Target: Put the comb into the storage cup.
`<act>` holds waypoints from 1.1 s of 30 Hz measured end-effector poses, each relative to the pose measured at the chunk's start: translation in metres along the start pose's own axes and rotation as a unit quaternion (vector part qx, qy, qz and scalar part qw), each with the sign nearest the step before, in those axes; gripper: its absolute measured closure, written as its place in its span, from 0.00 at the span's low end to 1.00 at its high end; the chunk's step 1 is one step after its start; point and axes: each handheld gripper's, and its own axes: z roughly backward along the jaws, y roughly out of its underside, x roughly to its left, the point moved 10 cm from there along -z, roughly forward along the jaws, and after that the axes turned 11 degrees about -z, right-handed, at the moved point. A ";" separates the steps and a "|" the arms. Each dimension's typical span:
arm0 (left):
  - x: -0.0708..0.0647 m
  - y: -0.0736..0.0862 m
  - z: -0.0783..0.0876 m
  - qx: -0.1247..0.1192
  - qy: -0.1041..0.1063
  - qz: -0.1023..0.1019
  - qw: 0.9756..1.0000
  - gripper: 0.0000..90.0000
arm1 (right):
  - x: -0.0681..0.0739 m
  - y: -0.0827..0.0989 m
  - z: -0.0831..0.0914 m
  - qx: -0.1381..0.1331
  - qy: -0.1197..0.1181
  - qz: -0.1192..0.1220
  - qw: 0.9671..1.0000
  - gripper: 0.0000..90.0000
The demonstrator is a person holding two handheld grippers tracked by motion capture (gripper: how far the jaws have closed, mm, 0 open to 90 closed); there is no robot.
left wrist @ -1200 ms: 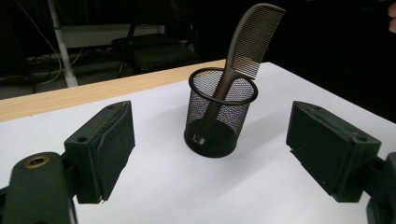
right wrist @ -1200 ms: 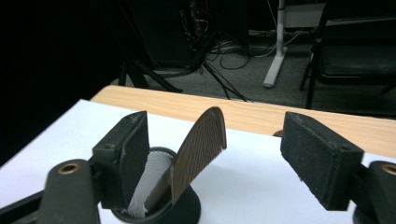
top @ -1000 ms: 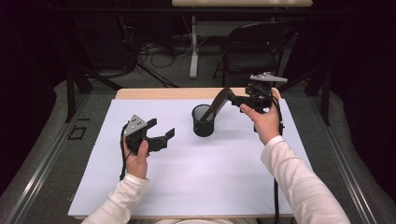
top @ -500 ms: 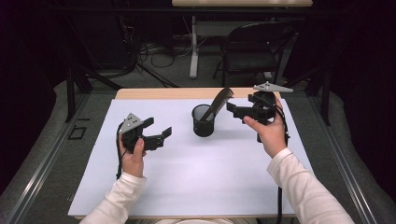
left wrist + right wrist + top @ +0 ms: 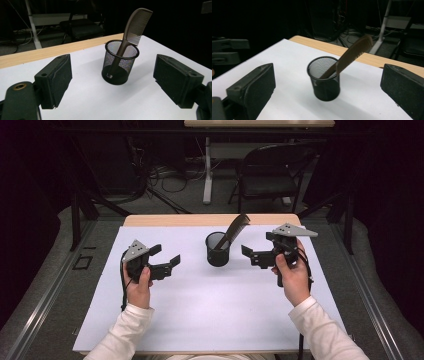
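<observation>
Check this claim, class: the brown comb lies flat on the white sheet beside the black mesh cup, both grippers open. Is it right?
Not quite. The comb stands tilted inside the mesh cup, as the left gripper view shows. Both the left gripper and the right gripper are open, on the white sheet.

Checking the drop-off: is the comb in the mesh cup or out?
In: the comb leans in the mesh cup, handle down, teeth above the rim.

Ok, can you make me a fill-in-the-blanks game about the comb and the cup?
1. The comb stands handle-down inside the black mesh ____.
2. The cup stands on a ____ sheet.
3. The right gripper has its jaws ____, with nothing between them.
4. The left gripper holds ____.

Missing words: cup; white; open; nothing
</observation>
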 end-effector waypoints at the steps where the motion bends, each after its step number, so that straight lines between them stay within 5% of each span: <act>1: 0.001 0.000 0.000 -0.001 0.000 0.000 1.000 0.18 | 0.001 0.002 0.002 -0.004 -0.004 -0.003 1.000 0.00; 10: 0.004 0.000 0.002 -0.002 -0.001 0.004 1.000 0.18 | -0.011 0.028 0.019 -0.012 0.005 -0.011 1.000 0.00; 33: 0.014 -0.001 0.008 -0.009 -0.008 0.010 1.000 0.18 | -0.046 0.081 0.035 -0.030 0.088 0.005 0.996 0.00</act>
